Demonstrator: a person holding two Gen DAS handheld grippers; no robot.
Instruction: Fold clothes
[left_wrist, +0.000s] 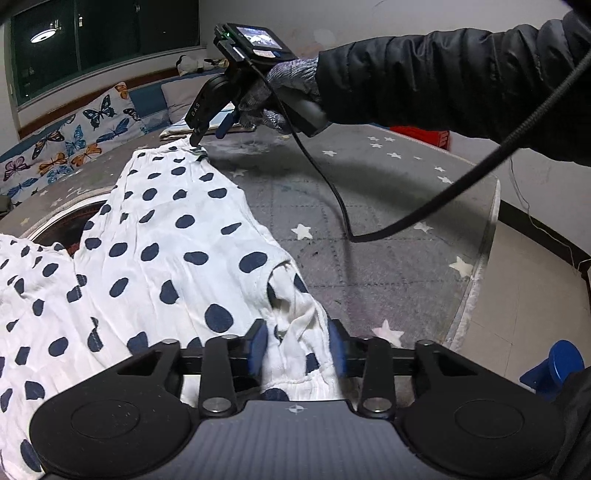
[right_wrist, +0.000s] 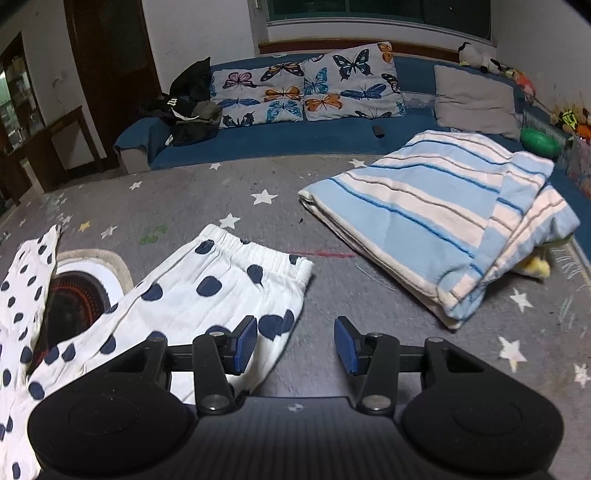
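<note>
Left wrist view: the left gripper (left_wrist: 297, 349) has its jaws closed on a bunched fold of the white dotted garment (left_wrist: 155, 251), the blue pads pressing the cloth from both sides. From the jaws the garment runs toward 11 o'clock over the grey star mat (left_wrist: 388, 236), and its right edge makes a long diagonal line. At its far end, at 12 o'clock, the right gripper (left_wrist: 201, 138) hangs just above the corner of the cloth, held by a gloved hand (left_wrist: 280, 96) with a dark sleeve (left_wrist: 443, 81). A black cable (left_wrist: 424, 210) loops over the mat at 1 o'clock. The mat at 2 o'clock is bare up to its curved edge.

Right wrist view: the jaws stand open with only mat between them; the left pad is over the side edge of the garment, but whether it touches I cannot tell. The elastic waistband (right_wrist: 258, 251) lies at 11 o'clock, flat on the mat. A folded striped towel (right_wrist: 443, 229) lies at 1 o'clock, well apart from the waistband, with a bare strip of mat between them. A blue sofa (right_wrist: 295, 140) with butterfly cushions (right_wrist: 303, 88) closes the far side at 12 o'clock.
</note>
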